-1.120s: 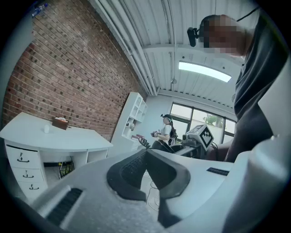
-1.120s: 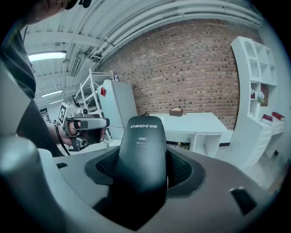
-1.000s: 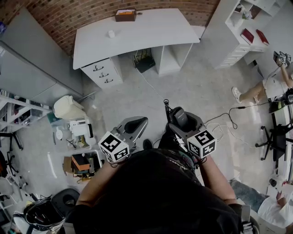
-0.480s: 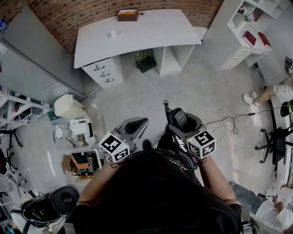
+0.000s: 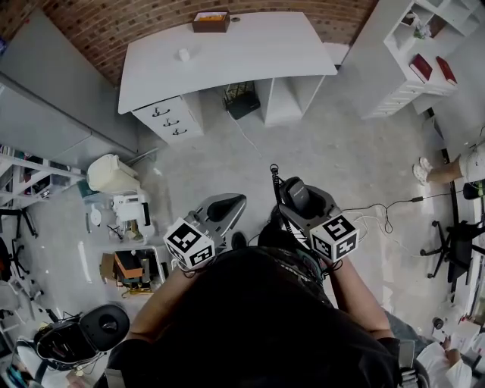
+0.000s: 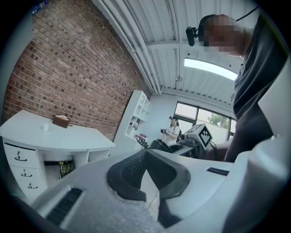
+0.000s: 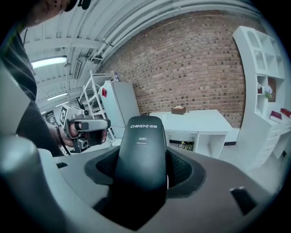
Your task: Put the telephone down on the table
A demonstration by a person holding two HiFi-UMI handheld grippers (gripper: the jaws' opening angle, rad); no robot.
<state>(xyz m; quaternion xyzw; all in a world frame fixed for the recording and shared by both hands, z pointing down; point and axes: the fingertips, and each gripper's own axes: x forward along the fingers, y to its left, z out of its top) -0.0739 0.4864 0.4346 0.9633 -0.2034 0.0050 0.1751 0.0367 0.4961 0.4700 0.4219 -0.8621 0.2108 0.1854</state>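
**Grip state.** The right gripper [image 7: 143, 169] is closed on the telephone [image 7: 140, 141], a black handset seated between the two pads. The left gripper [image 6: 146, 152] has its jaws together at the tips and holds nothing.

**Position of the load.** In the head view the telephone [image 5: 297, 195] sits in the right gripper [image 5: 292, 186], close in front of the person's body and above bare floor. The left gripper [image 5: 241, 198] lies just beside it at 9 o'clock.

**Governing relation.** The table [image 5: 250, 53] lies at 12 o'clock from the handset, well apart, with open floor between. The handset's long axis runs along the jaw line, pointing toward about 11 o'clock in the head view. In the right gripper view the table [image 7: 200, 119] appears at roughly 1 o'clock, beyond the handset's top end.

**Assessment.** The placing step is not yet begun. The right gripper carries the load, so the approach is likely a forward travel toward 12 o'clock. A brown box [image 5: 208, 23] occupies the table's far edge; the near surface is the probable set-down zone.
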